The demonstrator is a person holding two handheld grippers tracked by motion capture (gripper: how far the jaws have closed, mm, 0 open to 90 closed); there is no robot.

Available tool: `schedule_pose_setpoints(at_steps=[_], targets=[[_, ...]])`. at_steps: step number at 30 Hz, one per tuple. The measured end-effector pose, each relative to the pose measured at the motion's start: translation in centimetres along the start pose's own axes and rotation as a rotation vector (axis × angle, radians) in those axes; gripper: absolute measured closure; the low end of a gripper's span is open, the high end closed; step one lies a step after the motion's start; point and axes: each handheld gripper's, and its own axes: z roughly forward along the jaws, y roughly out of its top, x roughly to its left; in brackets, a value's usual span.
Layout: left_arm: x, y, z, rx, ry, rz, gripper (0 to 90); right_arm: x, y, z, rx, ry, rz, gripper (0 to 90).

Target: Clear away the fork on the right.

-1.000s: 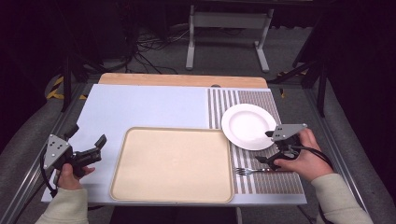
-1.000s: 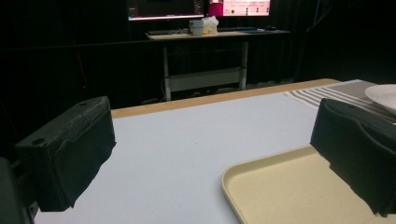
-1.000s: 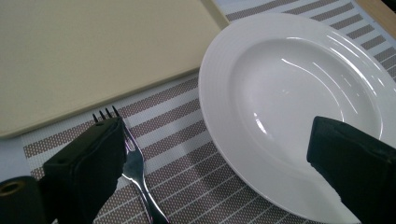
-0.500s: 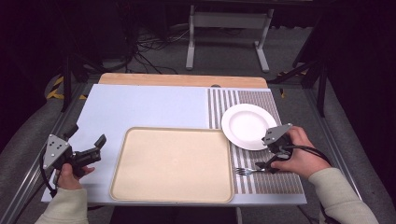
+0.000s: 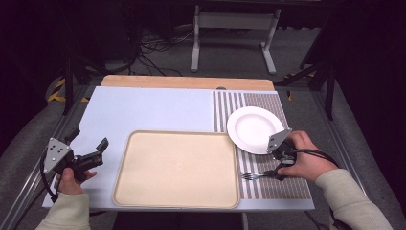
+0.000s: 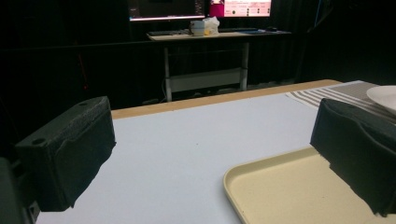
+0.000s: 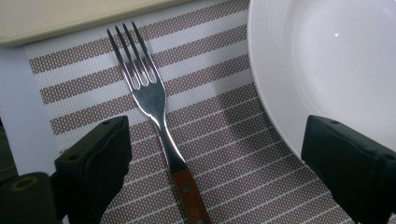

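While the right tongs (image 7: 212, 158) hung low over the striped placemat (image 7: 224, 116), their two black jaws stood wide apart with nothing clasped between them, one on each side of the fork (image 7: 156, 121). That fork lay flat on the placemat, its tines pointing toward the edge of the beige tray (image 7: 70, 18) and its wooden handle running back between the jaws, touched by neither. In the high view the right tongs (image 5: 276, 167) sat at the handle end of the fork (image 5: 256, 176), just below the rim of the white plate (image 5: 253, 128), which rested on the same placemat beside the fork without touching it.

Well apart on the other side, the left tongs (image 5: 88, 153) were held above the pale blue tabletop (image 5: 158, 110), released as well, jaws spread and empty. From the left gripper view, they (image 6: 210, 154) looked across the bare tabletop, with a corner of the tray (image 6: 280, 191) just ahead of one jaw. The tray lay in the middle, between both hands.
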Motion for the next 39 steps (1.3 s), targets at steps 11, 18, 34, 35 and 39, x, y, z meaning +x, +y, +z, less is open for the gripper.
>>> schedule_pose_setpoints(at_steps=[11, 18, 34, 35, 39], targets=[[0.0, 0.0, 0.0, 0.001, -0.001, -0.001, 0.5, 0.3, 0.0, 0.9, 0.08, 0.059, -0.036, 20.3], [0.0, 0.0, 0.0, 0.0, -0.001, 0.001, 0.5, 0.5, -0.2, 1.9, 0.136, 0.107, -0.078, 28.7], [0.0, -0.1, 0.1, 0.007, -0.005, -0.002, 0.5, 0.3, -0.2, 2.9, 0.322, 0.156, -0.212, 61.4], [0.0, -0.1, 0.1, 0.006, -0.004, -0.002, 0.5, 0.3, -0.1, 3.0, 0.335, 0.159, -0.218, 65.3], [0.1, -0.1, 0.1, 0.005, -0.006, -0.001, 0.5, 0.3, 0.2, 3.2, 0.357, 0.172, -0.249, 67.9]])
